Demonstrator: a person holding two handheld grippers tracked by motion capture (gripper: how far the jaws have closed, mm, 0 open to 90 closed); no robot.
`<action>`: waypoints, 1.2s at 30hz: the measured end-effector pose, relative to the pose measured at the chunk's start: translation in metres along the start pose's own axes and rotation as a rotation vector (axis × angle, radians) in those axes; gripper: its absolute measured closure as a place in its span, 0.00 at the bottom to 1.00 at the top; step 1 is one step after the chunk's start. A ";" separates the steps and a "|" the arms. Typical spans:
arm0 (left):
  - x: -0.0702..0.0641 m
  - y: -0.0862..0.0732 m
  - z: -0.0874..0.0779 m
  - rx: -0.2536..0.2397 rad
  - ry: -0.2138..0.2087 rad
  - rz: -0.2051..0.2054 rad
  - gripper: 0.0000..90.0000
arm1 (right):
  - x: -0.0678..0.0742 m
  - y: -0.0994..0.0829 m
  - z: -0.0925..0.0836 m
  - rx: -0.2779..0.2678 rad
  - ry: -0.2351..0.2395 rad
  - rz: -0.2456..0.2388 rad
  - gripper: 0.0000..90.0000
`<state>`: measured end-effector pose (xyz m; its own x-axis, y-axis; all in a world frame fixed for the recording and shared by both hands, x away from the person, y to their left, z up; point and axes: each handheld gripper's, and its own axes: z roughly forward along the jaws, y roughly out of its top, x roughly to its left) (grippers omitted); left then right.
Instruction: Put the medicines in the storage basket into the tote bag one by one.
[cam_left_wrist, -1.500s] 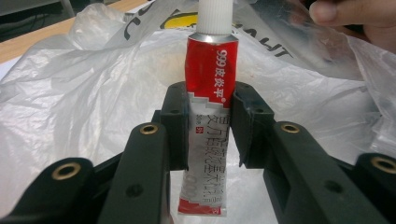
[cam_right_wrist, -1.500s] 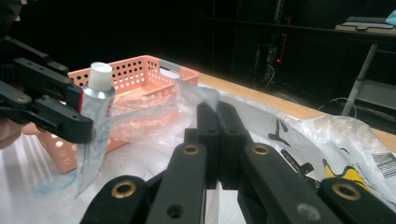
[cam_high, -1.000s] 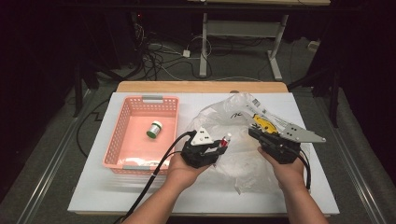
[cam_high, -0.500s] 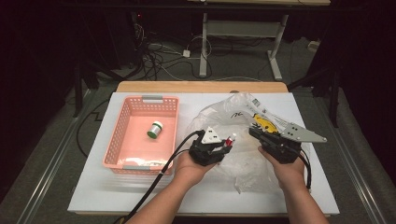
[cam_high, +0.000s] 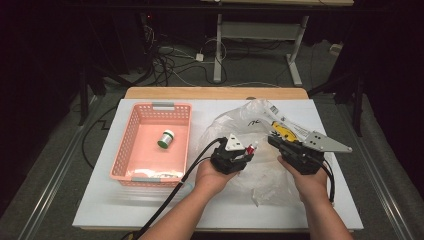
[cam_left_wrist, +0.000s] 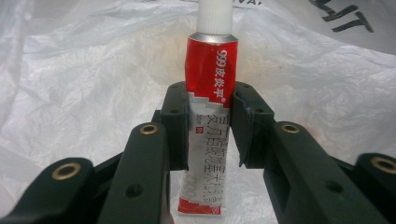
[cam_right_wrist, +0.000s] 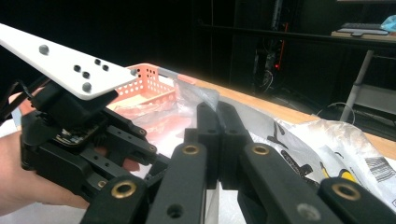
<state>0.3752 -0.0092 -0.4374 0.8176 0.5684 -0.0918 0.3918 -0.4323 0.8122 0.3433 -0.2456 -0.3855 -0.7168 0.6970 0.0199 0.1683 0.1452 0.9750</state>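
A red and white ointment tube (cam_left_wrist: 211, 70) with a white cap stands upright between the jaws of my left gripper (cam_left_wrist: 211, 121), which is shut on its middle. In the high view that left gripper (cam_high: 248, 150) holds the tube (cam_high: 251, 146) over a crumpled clear plastic bag (cam_high: 235, 125) at mid-table. My right gripper (cam_high: 274, 140) is just to its right, jaws shut on the bag's edge. Along the right gripper (cam_right_wrist: 218, 112) a fold of bag film (cam_right_wrist: 205, 95) rises from the closed tips, with the left gripper (cam_right_wrist: 84, 140) close on its left.
A pink basket (cam_high: 150, 106) stands to the left on the white board (cam_high: 125, 210), holding a small green and white bottle (cam_high: 166, 138) and a flat packet (cam_high: 155, 175). A yellow item (cam_high: 280, 131) lies inside the bag. Black cables trail off the front edge.
My left gripper has carried the tube to the right and a little lower, closer to the right gripper over the bag. The right gripper has stayed where it was.
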 end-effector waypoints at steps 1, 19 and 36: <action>0.000 0.000 0.001 0.000 0.001 -0.001 0.75 | 0.000 0.000 0.000 -0.001 0.000 -0.001 1.00; 0.002 0.004 0.023 -0.001 0.015 -0.009 0.75 | -0.001 0.000 0.000 -0.002 -0.001 -0.002 1.00; 0.003 0.003 0.045 0.019 0.026 -0.024 0.75 | -0.004 0.000 -0.001 -0.006 -0.006 0.011 1.00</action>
<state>0.3984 -0.0405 -0.4612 0.7971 0.5962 -0.0959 0.4190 -0.4316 0.7988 0.3454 -0.2485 -0.3858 -0.7107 0.7028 0.0293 0.1723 0.1335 0.9760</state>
